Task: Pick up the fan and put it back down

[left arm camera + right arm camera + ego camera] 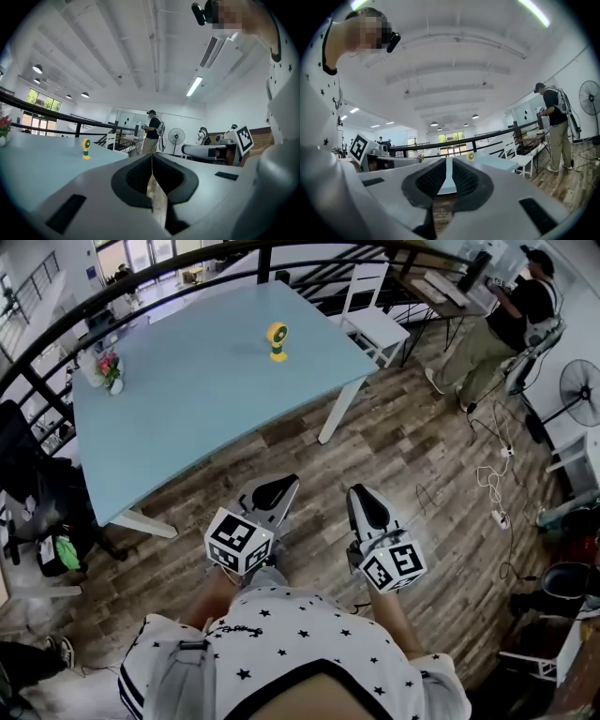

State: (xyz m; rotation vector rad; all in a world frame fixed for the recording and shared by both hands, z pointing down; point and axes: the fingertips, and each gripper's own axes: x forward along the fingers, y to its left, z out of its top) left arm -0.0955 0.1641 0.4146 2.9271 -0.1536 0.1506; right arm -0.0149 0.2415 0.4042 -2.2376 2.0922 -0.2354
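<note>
A small yellow and green fan [277,340] stands upright on the far part of the light blue table [187,418]. Both grippers hang over the wooden floor in front of the table, well short of the fan. My left gripper [279,487] has its jaws together and empty. My right gripper [362,497] shows only a thin slit between its pads, with nothing in it. The left gripper view has the fan [86,148] far off to the left of my left gripper [152,158]. In the right gripper view the fan [471,156] is just right of my right gripper [448,161].
A vase of flowers [111,369] stands at the table's left end. A white chair [375,320] is behind the table. A person [502,324] stands at a desk on the right, near a floor fan [581,390] and loose cables [492,486]. Black bags [37,512] lie left.
</note>
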